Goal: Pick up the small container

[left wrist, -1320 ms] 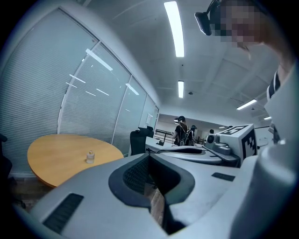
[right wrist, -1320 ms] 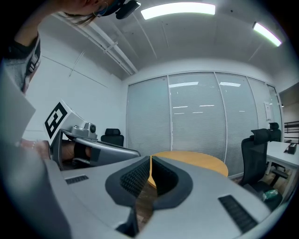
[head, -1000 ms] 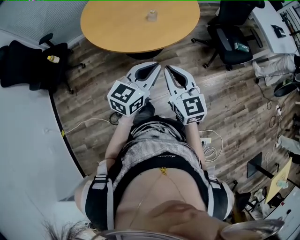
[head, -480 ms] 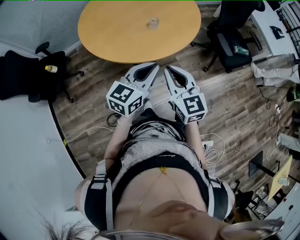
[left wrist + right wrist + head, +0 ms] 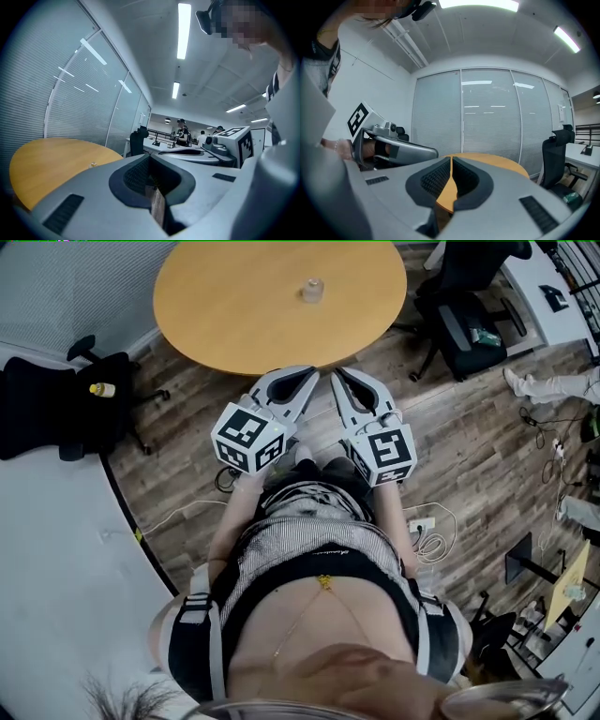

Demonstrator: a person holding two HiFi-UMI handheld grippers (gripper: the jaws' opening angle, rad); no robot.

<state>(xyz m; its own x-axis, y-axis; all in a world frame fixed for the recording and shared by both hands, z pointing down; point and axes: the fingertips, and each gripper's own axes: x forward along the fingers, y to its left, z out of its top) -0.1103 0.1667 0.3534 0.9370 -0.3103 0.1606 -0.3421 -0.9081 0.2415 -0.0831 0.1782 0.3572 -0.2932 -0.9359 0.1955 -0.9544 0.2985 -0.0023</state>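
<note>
Wood-plank floor. Round wooden table stood ahead of the person. Black office chair was off to the left, a second black chair at the table's right. Left gripper and right gripper were side by side just short of the table's near edge, tips angled toward each other; both had jaws closed together with nothing between them. Small container stood upright on the tabletop, toward its far side, well apart from both grippers.
</note>
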